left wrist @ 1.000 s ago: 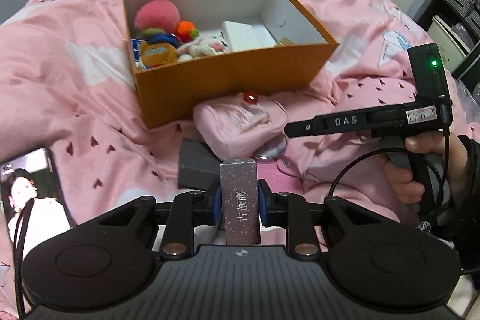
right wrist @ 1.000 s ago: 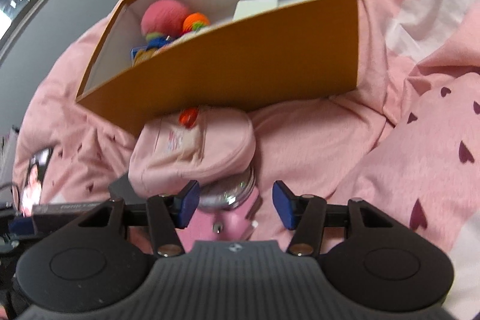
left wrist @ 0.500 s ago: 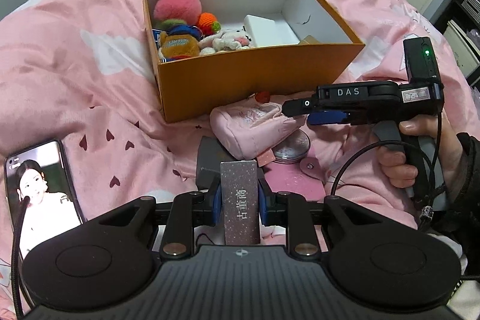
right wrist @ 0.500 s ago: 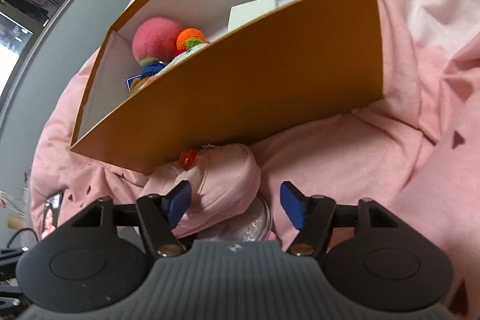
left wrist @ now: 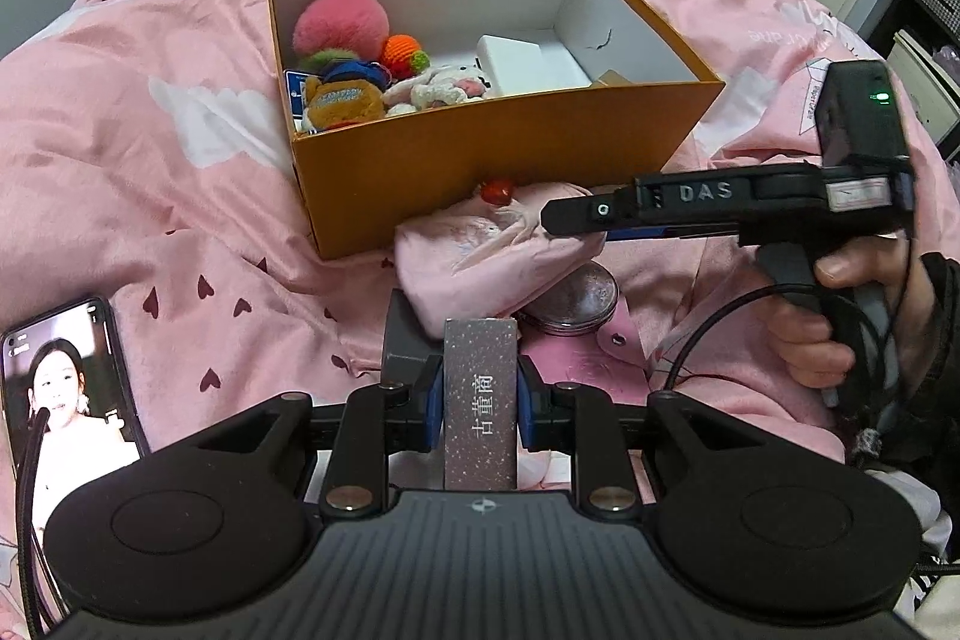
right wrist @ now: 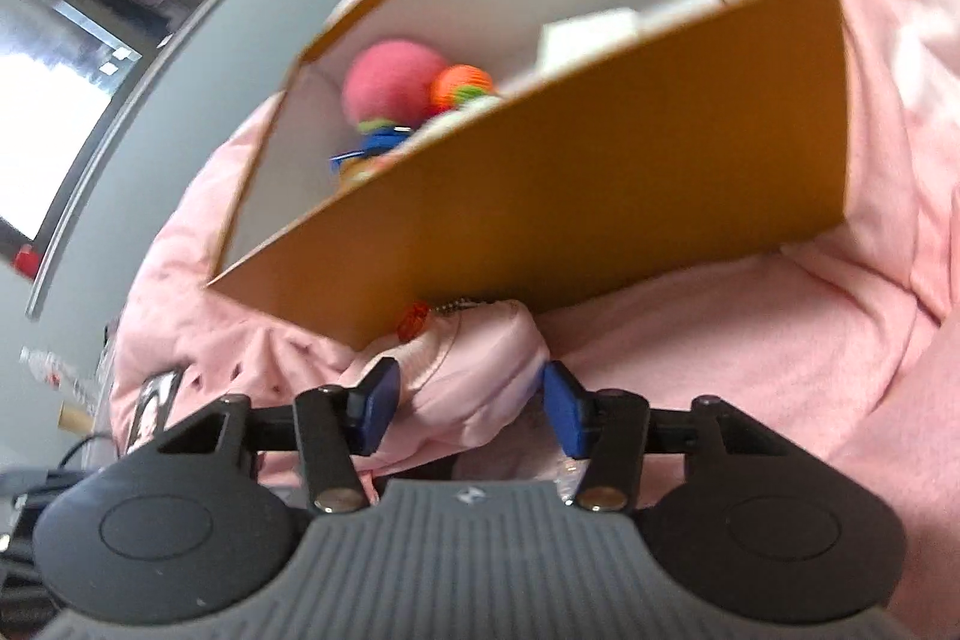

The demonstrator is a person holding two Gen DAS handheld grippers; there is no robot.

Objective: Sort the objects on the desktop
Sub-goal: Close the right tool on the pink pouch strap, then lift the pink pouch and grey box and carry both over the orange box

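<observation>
The soft pink pouch point(right wrist: 474, 382) is lying on the bed against the orange box point(right wrist: 600, 196), and the right hand-held gripper point(right wrist: 465, 403) is closing around it, pads not yet biting. Being floppy, it is likely bunching and slipping free. The left hand-held gripper point(left wrist: 480, 400) is pinching a glittery slim box point(left wrist: 480, 400).

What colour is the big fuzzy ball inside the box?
Pink; the fuzzy ball shows best in the left wrist view, at the box's back left.

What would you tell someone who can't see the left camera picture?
The left gripper holds a small glittery box above a pink blanket. Ahead, the right gripper closes around a pink pouch beside an orange box of toys.
</observation>
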